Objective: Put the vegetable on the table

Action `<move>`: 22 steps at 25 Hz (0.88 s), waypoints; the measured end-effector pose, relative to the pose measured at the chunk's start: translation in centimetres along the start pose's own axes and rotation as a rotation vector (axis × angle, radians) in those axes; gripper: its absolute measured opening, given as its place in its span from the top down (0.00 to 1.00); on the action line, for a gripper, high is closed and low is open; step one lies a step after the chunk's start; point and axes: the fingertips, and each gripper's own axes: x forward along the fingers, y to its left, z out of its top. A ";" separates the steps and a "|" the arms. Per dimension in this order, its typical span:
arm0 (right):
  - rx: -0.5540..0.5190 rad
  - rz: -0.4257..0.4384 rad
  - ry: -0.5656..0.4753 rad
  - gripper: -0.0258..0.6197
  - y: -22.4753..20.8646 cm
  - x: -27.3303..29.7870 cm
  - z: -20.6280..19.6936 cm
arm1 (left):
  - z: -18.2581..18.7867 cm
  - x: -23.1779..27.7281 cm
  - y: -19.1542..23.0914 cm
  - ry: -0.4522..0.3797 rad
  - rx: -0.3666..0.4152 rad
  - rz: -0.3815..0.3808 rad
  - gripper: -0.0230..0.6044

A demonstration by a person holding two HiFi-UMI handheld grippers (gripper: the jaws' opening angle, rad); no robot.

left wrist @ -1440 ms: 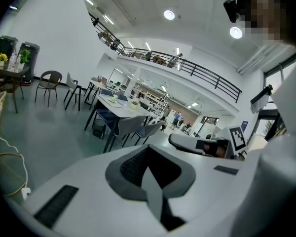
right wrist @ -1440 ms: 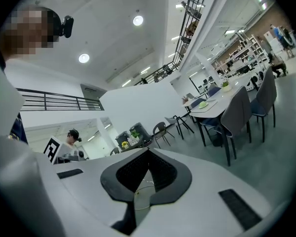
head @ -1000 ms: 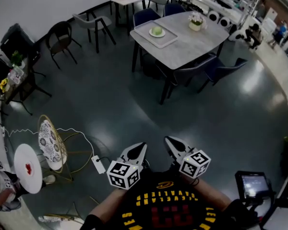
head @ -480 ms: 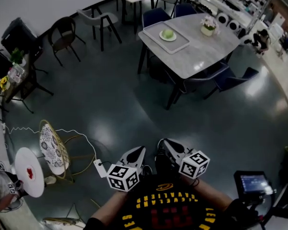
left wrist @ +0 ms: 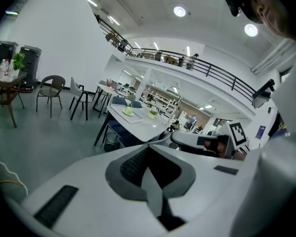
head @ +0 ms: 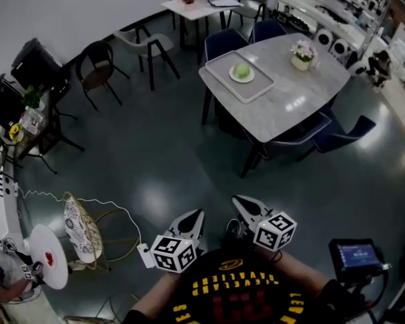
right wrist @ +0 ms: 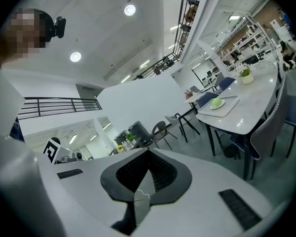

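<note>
- Far left: wire chair (head: 77, 223) with a cable (head: 115, 196) trailing over the floor. I keep my path right of both.
- left gripper (head: 196, 214): jaws together, nothing between them, held close to the body.
- right gripper (head: 237, 199): also closed and empty, just beside the left.
- Step as I judge it: cross to the table (head: 293, 98). The floor between is bare, with plenty of room.
- vegetable (head: 241, 70) sits on a plate (head: 232, 77) in a tray (head: 219, 71) at the table's left end, well apart from both grippers.
- I'd open one gripper before reaching and come in over the tray rim.
- Bare top between the tray and the flower pot (head: 301, 59) is my set-down room.
- blue chair (head: 345, 135) sticks out at the right, so I approach left of it.
- Far right: screen (head: 356, 254) near my elbow. Mind the swing.
</note>
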 end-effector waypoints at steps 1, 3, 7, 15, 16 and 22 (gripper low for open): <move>0.005 0.006 0.004 0.95 -0.6 0.5 0.6 | 0.6 0.7 0.0 0.000 0.004 0.008 0.96; 0.014 0.026 0.020 0.95 -1.8 1.7 1.3 | 1.4 1.9 0.4 0.001 0.001 0.030 0.96; 0.039 0.056 0.060 0.95 -3.9 4.0 1.8 | 2.0 3.7 2.0 0.000 -0.030 0.082 0.96; 0.084 0.060 0.117 0.95 -7.2 9.5 3.3 | 4.9 7.2 6.2 -0.009 -0.088 0.112 0.96; 0.083 0.054 0.121 0.95 -7.7 10.5 3.7 | 5.6 8.0 7.0 -0.007 -0.091 0.107 0.96; 0.090 -0.046 0.061 0.95 -11.5 17.6 8.3 | 11.7 13.0 13.3 -0.007 -0.085 0.029 0.96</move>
